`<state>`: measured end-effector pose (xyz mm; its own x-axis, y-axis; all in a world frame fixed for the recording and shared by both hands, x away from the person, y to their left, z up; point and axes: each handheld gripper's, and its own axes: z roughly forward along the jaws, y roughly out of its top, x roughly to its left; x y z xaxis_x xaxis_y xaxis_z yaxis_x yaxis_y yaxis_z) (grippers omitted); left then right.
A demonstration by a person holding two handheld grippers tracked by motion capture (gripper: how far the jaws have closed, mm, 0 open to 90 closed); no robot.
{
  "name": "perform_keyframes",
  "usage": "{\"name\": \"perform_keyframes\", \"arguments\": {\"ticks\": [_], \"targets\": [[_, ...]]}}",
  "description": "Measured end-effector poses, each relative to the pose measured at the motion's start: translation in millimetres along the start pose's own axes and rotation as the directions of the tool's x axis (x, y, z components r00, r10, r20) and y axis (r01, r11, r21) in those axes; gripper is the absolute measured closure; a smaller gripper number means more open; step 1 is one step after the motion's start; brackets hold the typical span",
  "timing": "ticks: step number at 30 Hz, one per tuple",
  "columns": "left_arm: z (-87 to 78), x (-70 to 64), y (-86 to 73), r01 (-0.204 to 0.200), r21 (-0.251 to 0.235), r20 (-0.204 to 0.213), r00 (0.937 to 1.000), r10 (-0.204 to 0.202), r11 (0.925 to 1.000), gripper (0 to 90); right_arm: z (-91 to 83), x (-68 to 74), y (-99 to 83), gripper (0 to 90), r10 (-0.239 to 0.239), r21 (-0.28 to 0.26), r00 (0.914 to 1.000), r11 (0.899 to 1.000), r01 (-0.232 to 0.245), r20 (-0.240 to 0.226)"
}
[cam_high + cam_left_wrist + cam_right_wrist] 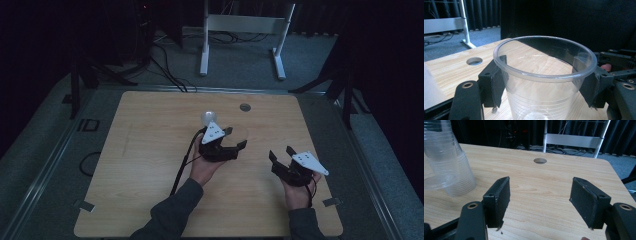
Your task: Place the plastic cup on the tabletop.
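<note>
Upright, the clear ribbed cup (pixel 544 82) sits pinched between the left gripper (pixel 544 86)'s jaws.

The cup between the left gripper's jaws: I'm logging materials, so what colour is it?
Clear, colourless plastic cup; best in the left gripper view.

Cup (pixel 544 82) between the left gripper (pixel 544 87) pads: clear thin plastic, glossy, smooth rolled rim, fine ribs round the lower wall; the stack of cups (pixel 451 167) near the surface's left edge in the right gripper view looks like the same clear ribbed plastic. Surface (pixel 544 182): light wood-grain laminate, matt to satin, smooth, with a round hole (pixel 540 160) near its far edge. Both grippers, incl. right gripper (pixel 540 202): matt black plastic bodies, slightly rough black pads (pixel 499 200), brass-coloured metal eyelets, pale grey matt top plate (pixel 310 162).
</note>
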<state>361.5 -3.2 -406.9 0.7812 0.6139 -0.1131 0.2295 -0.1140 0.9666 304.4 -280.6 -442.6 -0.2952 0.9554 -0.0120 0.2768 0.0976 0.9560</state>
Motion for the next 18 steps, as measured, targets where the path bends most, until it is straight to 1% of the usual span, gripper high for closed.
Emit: {"name": "perform_keyframes", "arguments": {"ticks": [6,9,17,18], "targets": [[-4.2,2.9,-3.8,0.008,-0.001,-0.008,0.9999,-0.008,1.0000,29.6,0.0,-0.1,-0.3,32.0,0.000,0.001,1.0000,1.000,0.000,0.000],[-7.4,4.9,-6.3,0.015,-0.009,-0.011,0.9998,-0.015,0.9998,29.6,-0.2,-0.3,-0.3,32.0,-0.001,0.000,1.0000,1.000,0.001,0.001],[-11.9,7.3,-10.5,0.018,-0.016,-0.008,0.9998,-0.019,0.9997,29.8,-0.4,-0.2,-0.3,31.9,-0.002,0.000,1.0000,1.000,0.002,0.002],[-14.0,9.2,-13.8,0.021,-0.015,-0.013,0.9997,-0.022,0.9997,29.8,-0.6,-0.2,-0.2,31.9,-0.001,0.000,1.0000,1.000,0.001,0.003]]}}
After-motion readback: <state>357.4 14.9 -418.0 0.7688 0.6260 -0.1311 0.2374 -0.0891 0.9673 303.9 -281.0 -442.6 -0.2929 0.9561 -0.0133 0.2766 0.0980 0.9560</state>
